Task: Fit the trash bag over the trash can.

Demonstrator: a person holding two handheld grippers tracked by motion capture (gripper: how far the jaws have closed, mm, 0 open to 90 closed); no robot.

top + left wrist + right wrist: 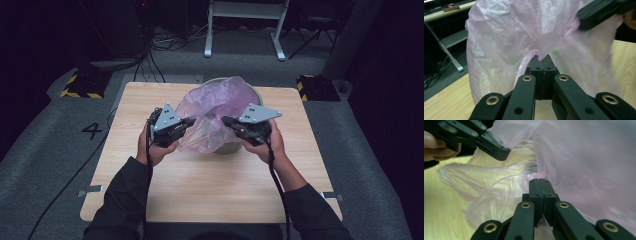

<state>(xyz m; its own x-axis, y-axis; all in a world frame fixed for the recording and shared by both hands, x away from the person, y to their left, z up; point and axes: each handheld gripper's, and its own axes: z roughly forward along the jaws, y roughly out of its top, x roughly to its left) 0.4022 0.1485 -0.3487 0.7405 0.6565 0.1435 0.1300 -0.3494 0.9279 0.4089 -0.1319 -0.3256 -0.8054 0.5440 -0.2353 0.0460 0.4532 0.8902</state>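
- The bag [216,107] billows between the left tongs [191,120] and right tongs [224,120], filling the gap.
- The bin [256,93] blocks the worktop's [210,190] far middle.
- Near worktop and both side strips lie open.

Only readable mark: a dark "4" [92,131] on the grey floor [45,150], left of frame, mid-height, beside the table [200,190]; no labels or brands legible elsewhere.
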